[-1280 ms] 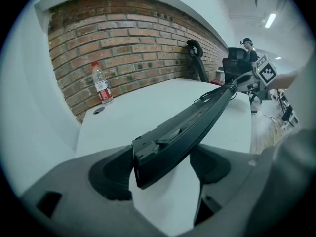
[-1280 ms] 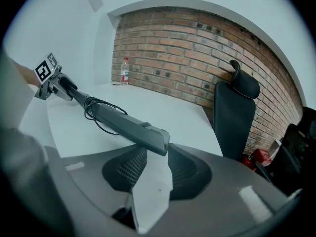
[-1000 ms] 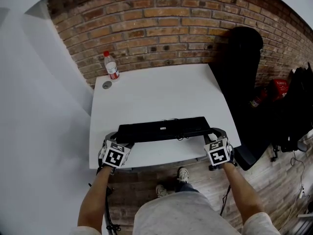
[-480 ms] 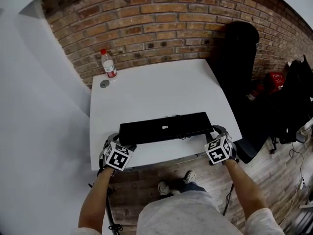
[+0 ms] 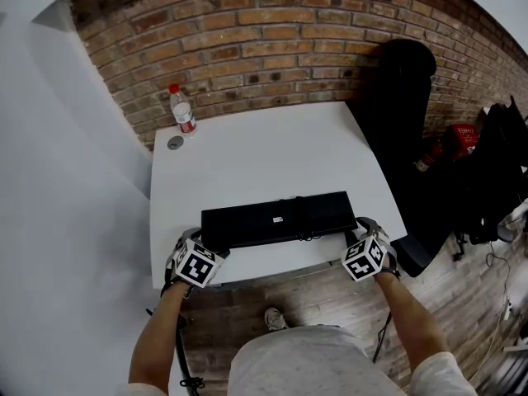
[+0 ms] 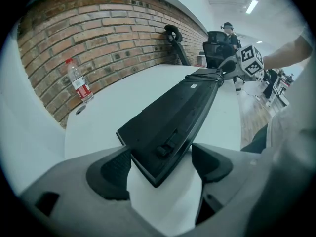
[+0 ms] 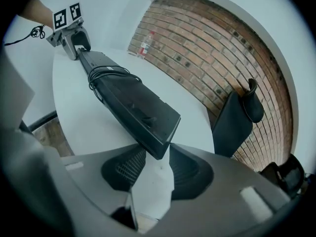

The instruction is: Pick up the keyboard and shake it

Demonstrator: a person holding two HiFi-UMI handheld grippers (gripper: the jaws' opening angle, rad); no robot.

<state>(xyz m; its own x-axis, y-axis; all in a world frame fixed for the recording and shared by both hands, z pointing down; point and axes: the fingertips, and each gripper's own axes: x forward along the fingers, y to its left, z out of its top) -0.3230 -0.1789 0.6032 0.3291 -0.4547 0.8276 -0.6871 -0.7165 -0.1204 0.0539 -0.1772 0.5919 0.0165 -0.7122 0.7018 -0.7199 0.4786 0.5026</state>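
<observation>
The black keyboard [image 5: 276,219] lies upside down along the front of the white table [image 5: 272,155], with a cable looped round it [image 7: 106,75]. My left gripper [image 5: 205,239] is at its left end. In the left gripper view the jaws [image 6: 160,169] stand wide and have just been opening. The keyboard's end [image 6: 177,112] lies between them, with a gap at the right pad. My right gripper [image 5: 357,231] is at the right end. Its pads [image 7: 157,169] still press the keyboard's corner [image 7: 128,100], though the jaws have just been opening slightly.
A water bottle [image 5: 182,114] and a small grey disc [image 5: 176,143] stand at the table's back left corner, by the brick wall. A black chair [image 5: 404,97] is off the table's right side. The table's front edge runs just under both grippers.
The keyboard and both grippers have sunk slightly toward the table's front. The right gripper's marker cube has rolled. The left gripper's cube has turned a little.
</observation>
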